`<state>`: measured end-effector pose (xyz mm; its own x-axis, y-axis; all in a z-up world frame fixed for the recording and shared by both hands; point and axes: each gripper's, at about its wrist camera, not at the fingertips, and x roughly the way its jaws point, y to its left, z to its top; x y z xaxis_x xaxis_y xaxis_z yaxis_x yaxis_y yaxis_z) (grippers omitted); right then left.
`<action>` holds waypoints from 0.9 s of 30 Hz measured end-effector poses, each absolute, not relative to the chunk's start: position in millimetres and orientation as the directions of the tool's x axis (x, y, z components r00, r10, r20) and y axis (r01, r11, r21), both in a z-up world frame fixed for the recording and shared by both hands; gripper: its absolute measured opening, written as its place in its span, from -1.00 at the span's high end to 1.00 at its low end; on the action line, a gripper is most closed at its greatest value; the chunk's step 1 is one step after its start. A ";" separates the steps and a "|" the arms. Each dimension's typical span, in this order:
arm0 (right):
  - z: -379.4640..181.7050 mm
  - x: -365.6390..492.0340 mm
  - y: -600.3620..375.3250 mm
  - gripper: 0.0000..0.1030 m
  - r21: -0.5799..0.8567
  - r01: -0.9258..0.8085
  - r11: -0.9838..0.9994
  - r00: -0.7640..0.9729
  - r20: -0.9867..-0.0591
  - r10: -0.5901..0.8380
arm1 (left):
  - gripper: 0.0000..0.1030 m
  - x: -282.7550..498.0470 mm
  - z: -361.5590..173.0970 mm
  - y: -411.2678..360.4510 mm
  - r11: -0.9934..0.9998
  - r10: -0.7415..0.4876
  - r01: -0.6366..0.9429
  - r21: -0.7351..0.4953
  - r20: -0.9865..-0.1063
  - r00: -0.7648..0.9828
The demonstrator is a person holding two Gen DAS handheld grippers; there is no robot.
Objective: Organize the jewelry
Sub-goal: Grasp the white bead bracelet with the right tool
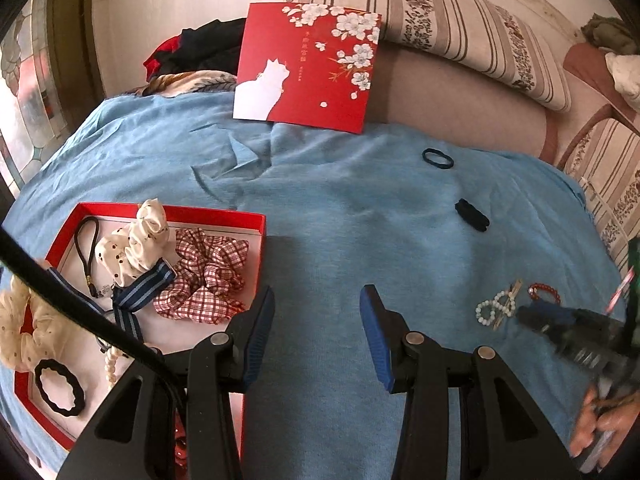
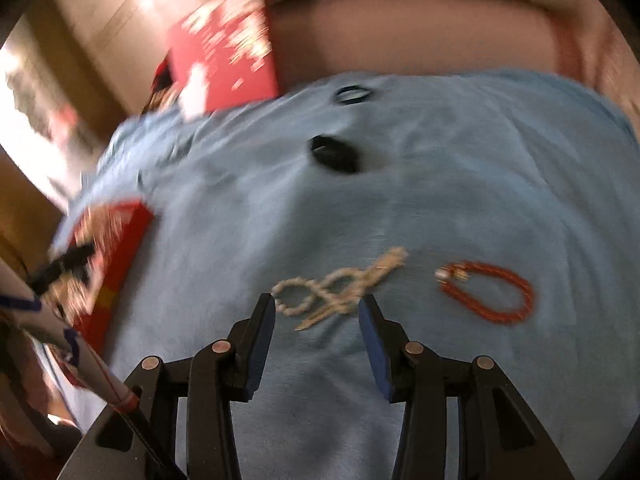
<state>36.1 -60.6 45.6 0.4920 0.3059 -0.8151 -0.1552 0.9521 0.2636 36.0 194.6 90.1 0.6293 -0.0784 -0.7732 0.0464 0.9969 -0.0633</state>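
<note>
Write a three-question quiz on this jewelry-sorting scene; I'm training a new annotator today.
1. True or false: the red box already holds scrunchies.
2. Which piece lies right ahead of the right gripper: A) red bead bracelet B) pale bead bracelet C) black hair tie?
3. Is the left gripper holding anything?

Key: 1 true. 2 B. 3 No; its jaws stand apart over bare blue cloth.

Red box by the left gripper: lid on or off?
Off. The red box lies open, with scrunchies and hair ties visible inside; its lid stands propped against the sofa back.
</note>
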 end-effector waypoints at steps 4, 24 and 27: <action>36.9 39.7 -33.6 0.04 0.142 -0.232 0.962 0.480 -0.844 0.240 | 0.17 39.4 88.9 199.4 0.995 -0.095 0.045 -0.086 -0.780 0.618; 106.4 25.9 -35.7 0.69 0.251 -0.248 0.936 0.519 -0.781 0.347 | 0.17 36.4 86.6 205.5 0.991 -0.125 0.038 -0.129 -0.790 0.601; 71.9 36.0 -14.6 0.05 0.132 -0.285 0.949 0.454 -0.854 0.255 | 0.17 34.7 85.2 206.0 0.991 -0.126 0.040 -0.128 -0.793 0.596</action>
